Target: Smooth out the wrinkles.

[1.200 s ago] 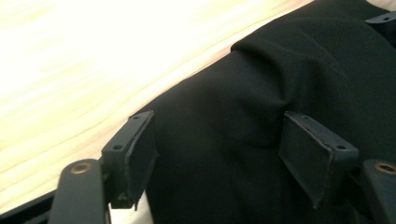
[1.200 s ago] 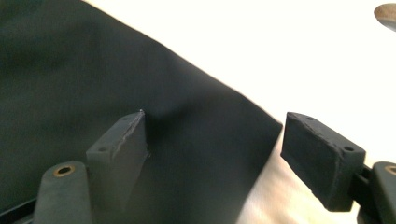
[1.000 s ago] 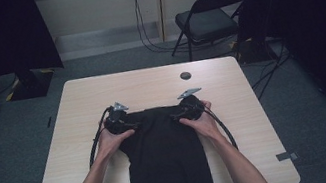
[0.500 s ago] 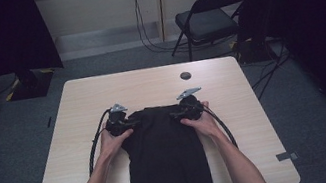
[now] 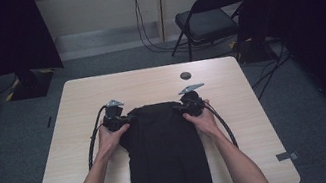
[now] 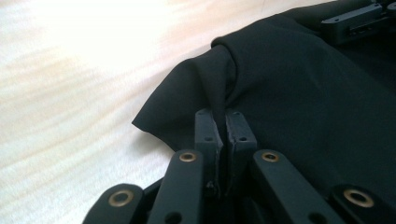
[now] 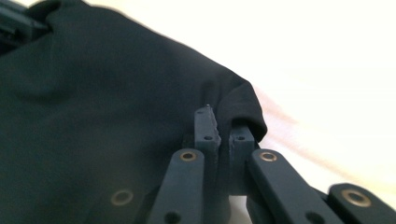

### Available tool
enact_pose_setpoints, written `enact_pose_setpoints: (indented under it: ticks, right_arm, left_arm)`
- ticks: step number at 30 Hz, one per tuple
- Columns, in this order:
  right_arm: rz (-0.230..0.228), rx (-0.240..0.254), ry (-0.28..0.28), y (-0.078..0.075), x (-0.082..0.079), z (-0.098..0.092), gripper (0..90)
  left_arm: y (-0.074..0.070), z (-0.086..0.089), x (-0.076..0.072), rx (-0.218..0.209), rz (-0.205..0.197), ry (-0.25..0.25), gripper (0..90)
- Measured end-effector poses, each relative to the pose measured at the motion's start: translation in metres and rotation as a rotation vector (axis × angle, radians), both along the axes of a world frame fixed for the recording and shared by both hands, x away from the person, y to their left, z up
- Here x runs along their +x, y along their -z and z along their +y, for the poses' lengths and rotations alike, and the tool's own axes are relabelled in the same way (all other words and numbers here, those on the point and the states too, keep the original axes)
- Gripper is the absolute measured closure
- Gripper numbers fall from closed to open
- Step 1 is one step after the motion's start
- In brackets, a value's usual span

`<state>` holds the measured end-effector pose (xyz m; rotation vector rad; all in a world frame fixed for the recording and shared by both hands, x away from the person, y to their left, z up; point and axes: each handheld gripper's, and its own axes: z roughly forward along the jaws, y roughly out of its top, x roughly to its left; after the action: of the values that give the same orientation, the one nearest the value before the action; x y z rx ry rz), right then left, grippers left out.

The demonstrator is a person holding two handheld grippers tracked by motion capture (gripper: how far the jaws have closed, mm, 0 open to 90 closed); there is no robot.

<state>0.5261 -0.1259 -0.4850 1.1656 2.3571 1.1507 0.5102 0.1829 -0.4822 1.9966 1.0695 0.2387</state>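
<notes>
Black cloth (image 5: 167,156) lies flat mid-table, near end hanging over my edge. My left gripper (image 6: 222,122) and right gripper (image 7: 223,125) have just been closing; each now pinches a far corner fold. Judgement: soft, light, limp; it should sag between grips, so corners are the right hold. Small dark disc (image 5: 185,75) sits beyond on the table (image 5: 77,106), well apart, no obstruction.

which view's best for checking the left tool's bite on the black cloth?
Left gripper view: the left tool has just closed and pinches a raised fold of the black cloth close up. The high view shows that grip small, at the cloth's far left corner. The right gripper view shows the left tool at its top-left edge.
</notes>
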Motion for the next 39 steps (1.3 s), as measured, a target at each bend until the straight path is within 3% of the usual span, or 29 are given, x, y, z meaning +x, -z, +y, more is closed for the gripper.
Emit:
enact_pose_setpoints:
  ticks: [15, 23, 25, 28, 32, 34, 39]
  right_arm:
    - [-0.120, 0.033, 0.049, -0.050, 0.009, -0.003, 86.9]
    - [-0.151, 0.042, 0.050, -0.068, 0.011, -0.002, 87.0]
    - [-0.158, 0.039, 0.050, -0.074, 0.012, -0.002, 87.0]
    - [-0.169, 0.049, 0.057, -0.081, 0.014, -0.001, 87.0]
    - [-0.183, 0.059, 0.072, -0.088, 0.017, -0.002, 87.0]
    - [-0.191, 0.089, 0.083, -0.092, 0.018, -0.004, 87.0]
    - [-0.212, 0.151, 0.111, -0.101, 0.021, -0.010, 87.2]
  left_arm:
    - [-0.040, -0.001, 0.010, -0.037, -0.099, -0.042, 85.9]
    - [-0.058, 0.000, 0.013, -0.045, -0.124, -0.057, 85.9]
    - [-0.062, 0.001, 0.014, -0.065, -0.131, -0.069, 85.9]
    - [-0.070, 0.001, 0.016, -0.085, -0.152, -0.087, 85.9]
    - [-0.081, -0.001, 0.018, -0.082, -0.181, -0.092, 85.9]
    - [-0.088, -0.001, 0.020, -0.097, -0.198, -0.093, 85.9]
    - [-0.105, -0.004, 0.023, -0.086, -0.238, -0.088, 85.9]
